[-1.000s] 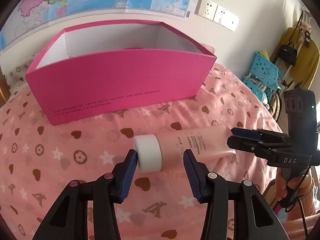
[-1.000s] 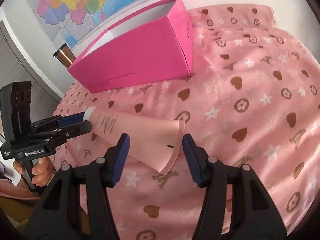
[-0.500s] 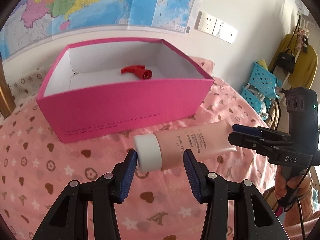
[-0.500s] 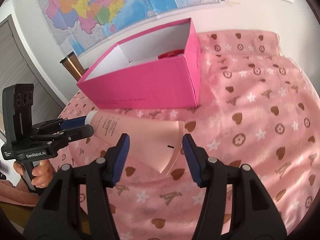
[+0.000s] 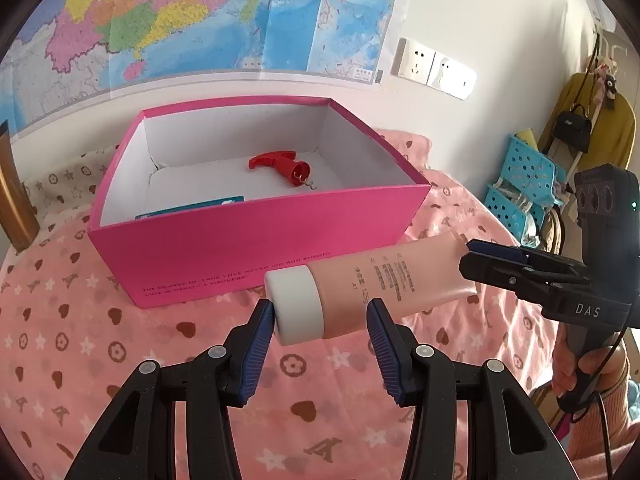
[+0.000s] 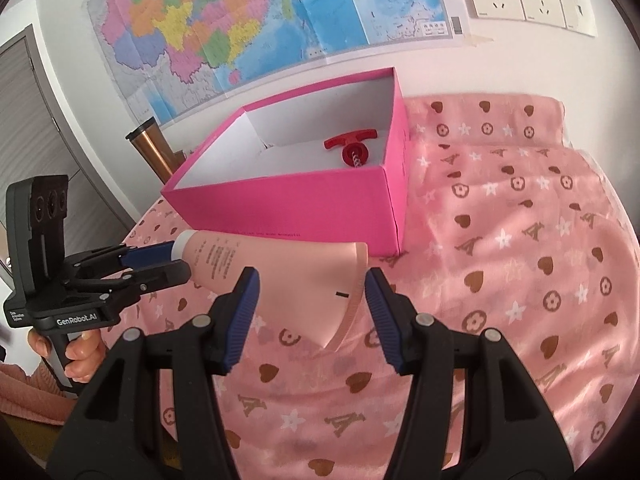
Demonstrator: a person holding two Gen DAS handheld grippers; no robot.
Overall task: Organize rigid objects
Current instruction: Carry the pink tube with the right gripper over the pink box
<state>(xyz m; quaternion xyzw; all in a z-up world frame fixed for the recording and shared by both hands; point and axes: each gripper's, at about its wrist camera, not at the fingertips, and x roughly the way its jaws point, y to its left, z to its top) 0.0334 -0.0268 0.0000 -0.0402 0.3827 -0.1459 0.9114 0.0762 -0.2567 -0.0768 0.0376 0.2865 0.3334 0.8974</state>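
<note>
The pink tube (image 5: 384, 288) is held lengthwise in the air between the two tools, low of centre in the left wrist view, just in front of the pink box (image 5: 256, 236) and now level with the lower part of its near wall. A second ago it lay on the heart-patterned cloth (image 5: 60, 328); since then it has been lifted and carried toward the box, whose inside has come into sight. The white cap (image 5: 296, 304) is clamped between the fingers of the left tool (image 5: 320, 320), and the flat crimped end (image 6: 352, 292) sits between the fingers of the right tool (image 6: 308, 300), which is closed on it. In the box, a red corkscrew (image 5: 280, 166) and a teal card (image 5: 192, 210) are seen. By this judgement the lift is under way, and the tube must yet be raised above the rim before release.
</note>
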